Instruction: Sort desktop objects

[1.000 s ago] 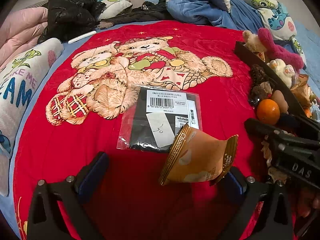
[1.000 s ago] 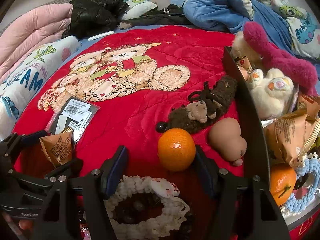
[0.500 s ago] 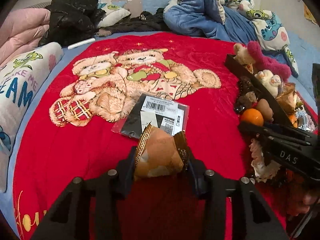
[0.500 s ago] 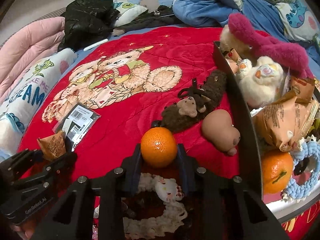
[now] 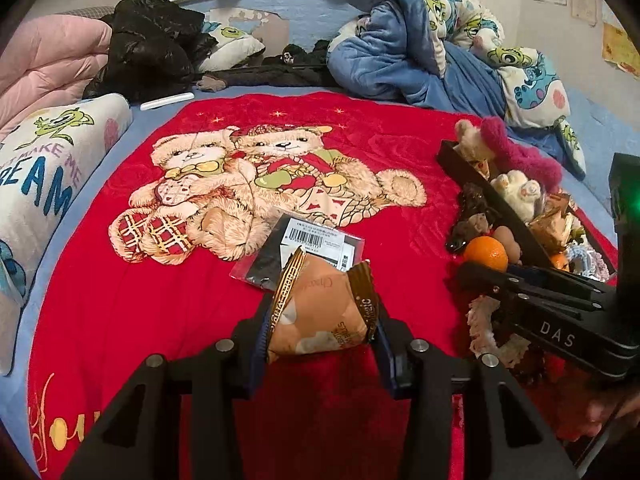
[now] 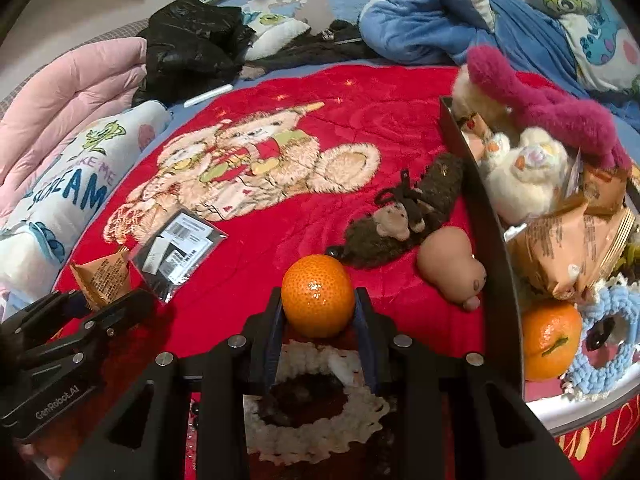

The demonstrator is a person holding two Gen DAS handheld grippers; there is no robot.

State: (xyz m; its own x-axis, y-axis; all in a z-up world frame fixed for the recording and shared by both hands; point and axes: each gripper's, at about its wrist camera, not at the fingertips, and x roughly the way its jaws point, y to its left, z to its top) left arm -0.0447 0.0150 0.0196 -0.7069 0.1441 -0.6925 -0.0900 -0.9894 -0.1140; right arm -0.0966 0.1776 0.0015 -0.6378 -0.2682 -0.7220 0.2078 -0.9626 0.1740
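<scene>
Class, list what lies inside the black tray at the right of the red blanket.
The black tray holds a white plush toy, a pink plush toy, a snack packet, an orange and a blue crocheted ring. Anything beneath them is hidden.

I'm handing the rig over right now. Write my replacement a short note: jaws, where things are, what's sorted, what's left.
Left gripper: jaws shut on the snack packet.
Right gripper: jaws shut on the orange.
Bin on the right already holds plush toys, a snack packet, another orange and a blue crocheted ring.
Left on the red blanket: barcode pouch, brown plush, tan squishy toy, white crocheted ring under the right gripper.
Next, probably: carry both held items to the bin.
</scene>
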